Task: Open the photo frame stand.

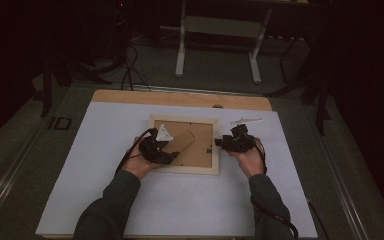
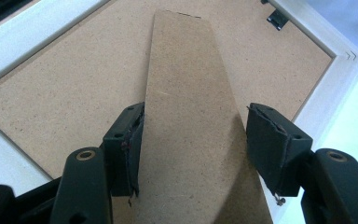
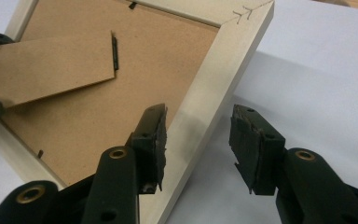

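A pale wooden picture frame [image 1: 190,169] lies face down on the white mat, its brown backing board [image 1: 202,132] facing up. In the left gripper view, the frame's hardboard stand [image 2: 191,93] runs up between my left gripper's [image 2: 193,135] jaws, and both pads press on its long edges. The stand [image 3: 51,65] is raised off the backing. My left gripper [image 1: 172,156] is over the frame's left half. My right gripper [image 1: 220,142] is at the frame's right side. There my right gripper [image 3: 198,135] stands open astride the right rail [image 3: 214,79], with a gap at the outer pad.
The white mat [image 1: 105,150] covers a wooden table [image 1: 130,96]. A small white piece [image 1: 245,120] lies behind my right gripper. White stand legs [image 1: 181,55] and cables [image 1: 130,70] are on the floor beyond the table. A black turn clip [image 2: 278,18] sits at the backing's edge.
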Tool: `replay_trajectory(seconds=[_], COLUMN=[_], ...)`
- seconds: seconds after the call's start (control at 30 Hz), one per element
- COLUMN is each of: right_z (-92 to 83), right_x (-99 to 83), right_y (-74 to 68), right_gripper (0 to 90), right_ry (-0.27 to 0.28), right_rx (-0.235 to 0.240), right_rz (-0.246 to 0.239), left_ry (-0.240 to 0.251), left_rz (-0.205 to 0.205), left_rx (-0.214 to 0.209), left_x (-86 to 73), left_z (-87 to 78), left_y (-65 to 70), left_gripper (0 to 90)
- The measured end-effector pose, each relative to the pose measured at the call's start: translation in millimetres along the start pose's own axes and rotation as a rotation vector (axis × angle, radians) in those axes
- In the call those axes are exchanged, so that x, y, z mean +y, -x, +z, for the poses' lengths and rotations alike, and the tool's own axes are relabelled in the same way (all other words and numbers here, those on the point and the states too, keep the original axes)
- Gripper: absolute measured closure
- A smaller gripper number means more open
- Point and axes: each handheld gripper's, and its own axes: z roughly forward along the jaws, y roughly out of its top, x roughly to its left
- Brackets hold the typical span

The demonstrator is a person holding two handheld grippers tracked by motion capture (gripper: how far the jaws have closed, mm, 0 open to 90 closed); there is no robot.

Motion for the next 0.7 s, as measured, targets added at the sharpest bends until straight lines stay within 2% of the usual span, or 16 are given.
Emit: replay_trajectory(seconds=[0.37,0.7], right_z=[9.7,14.9], right_x=[5.3,10.4], right_y=[6.5,11.7], right_gripper=[50.9,52.3], right_ry=[-0.03,-0.045], right_rx=[0.018,0.073], right_rz=[0.041,0.083], left_ry=[0.021,0.049], left_rz=[0.027,0.067], left_rx=[0.025,0.053], left_x=[-1.8,-2.8], left_z=[-3.1,-6.2], left_y=[5.3,11.1], left_gripper=[41.0,41.0])
